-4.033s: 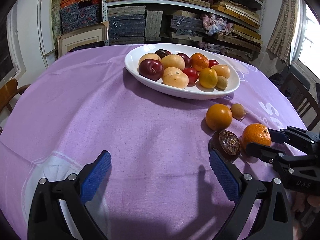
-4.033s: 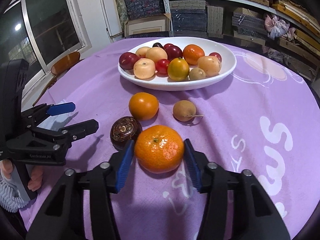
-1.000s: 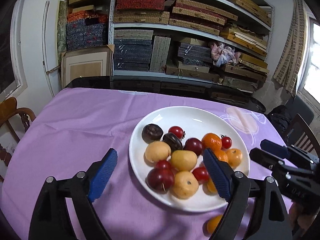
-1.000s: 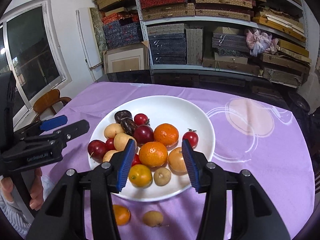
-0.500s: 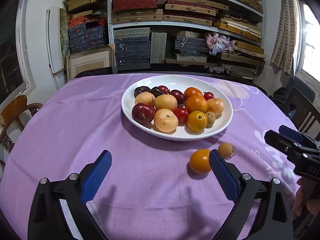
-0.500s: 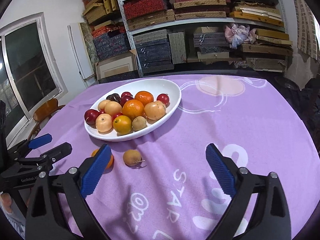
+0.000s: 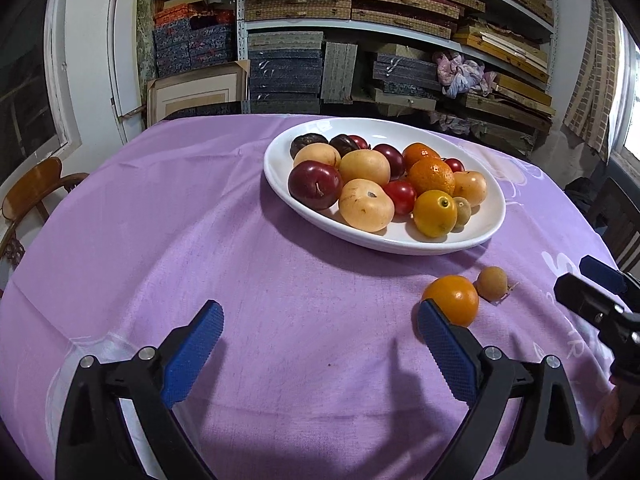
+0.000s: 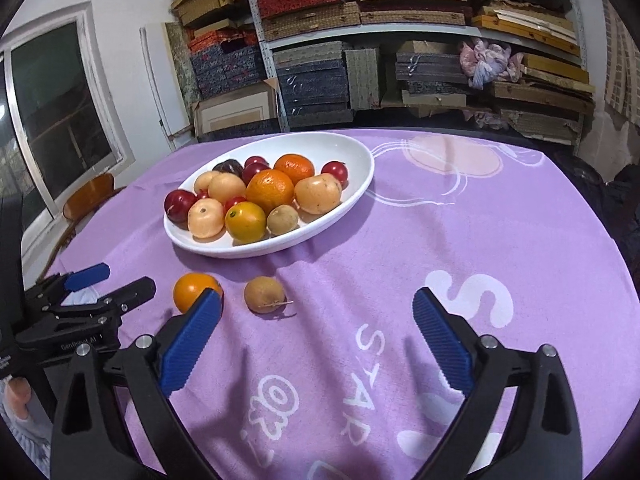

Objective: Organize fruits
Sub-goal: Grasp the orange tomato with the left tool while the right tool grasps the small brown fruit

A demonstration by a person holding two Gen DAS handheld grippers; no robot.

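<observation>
A white oval plate on the purple tablecloth holds several fruits: oranges, plums, pale peaches, small red ones. On the cloth in front of it lie an orange and a small brown fruit with a stem. My left gripper is open and empty, its right finger just in front of the loose orange. My right gripper is open and empty, its left finger next to the orange. Each gripper shows at the edge of the other's view.
The round table has a purple cloth with white print. Shelves stacked with boxes stand behind it. A wooden chair is at the left, a dark chair at the right.
Both grippers have pulled back and down from over the plate toward the table's near side. The right gripper has opened wide; an orange it carried earlier now lies on the plate.
</observation>
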